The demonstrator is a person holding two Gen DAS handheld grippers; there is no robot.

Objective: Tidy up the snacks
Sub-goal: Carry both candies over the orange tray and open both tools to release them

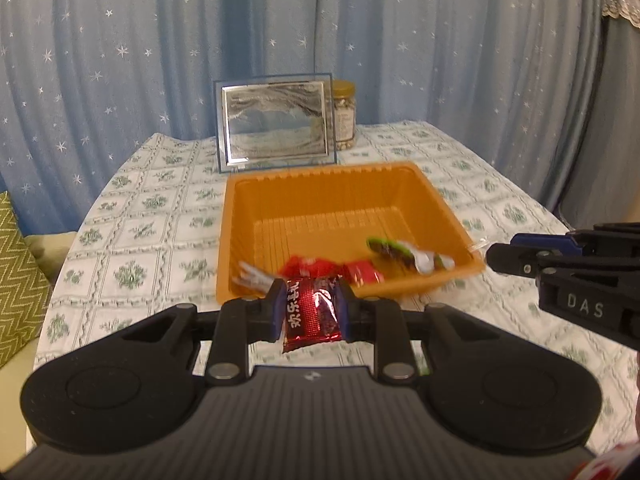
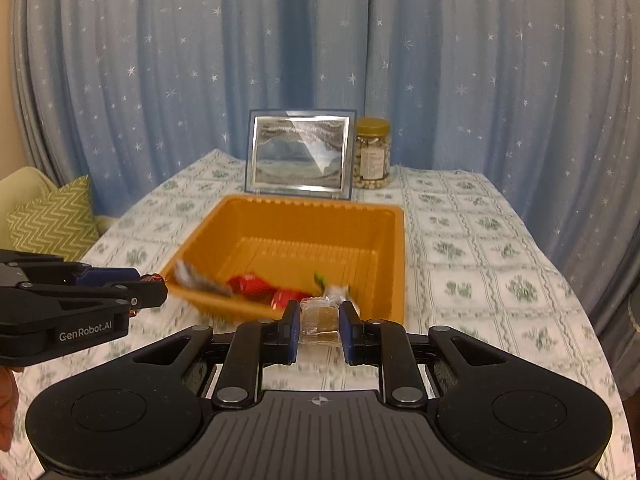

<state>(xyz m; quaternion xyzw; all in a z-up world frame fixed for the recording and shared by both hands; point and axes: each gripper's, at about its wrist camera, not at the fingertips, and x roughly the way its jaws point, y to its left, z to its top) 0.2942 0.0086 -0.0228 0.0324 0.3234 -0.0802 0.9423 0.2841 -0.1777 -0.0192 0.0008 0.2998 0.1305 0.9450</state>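
**Inspector:** Left gripper (image 1: 311, 309) sits nearest the lens, its jaws clamped on a red packet (image 1: 312, 316) with white print. The packet hangs between the blue pads, upright, held off the cloth.

**Clerk:** And the right one?

**Inspector:** Right gripper (image 2: 319, 320) is closed on a clear wrapper (image 2: 319, 319) with a brown sweet inside. Held likewise clear of the table (image 2: 480, 248).

**Clerk:** Where do they stand against the tray?

**Inspector:** Both at 6 o'clock of the orange tray (image 1: 236, 216), just short of its near wall. In the left view the right gripper enters from 3 o'clock; in the right view the left enters from 9 o'clock.

**Clerk:** Tray contents?

**Inspector:** Blurred. Along the near wall: a silver wrapper (image 1: 250, 276), 2 red ones (image 1: 316, 266), a green-and-dark one (image 1: 390, 248). I cannot tell more.

**Clerk:** Beyond it?

**Inspector:** At 12 o'clock, a framed picture (image 1: 274, 120) standing upright, a gold-lidded jar (image 1: 344, 116) just beside it at its 3 o'clock. Blue starred curtain (image 1: 160, 40) behind.
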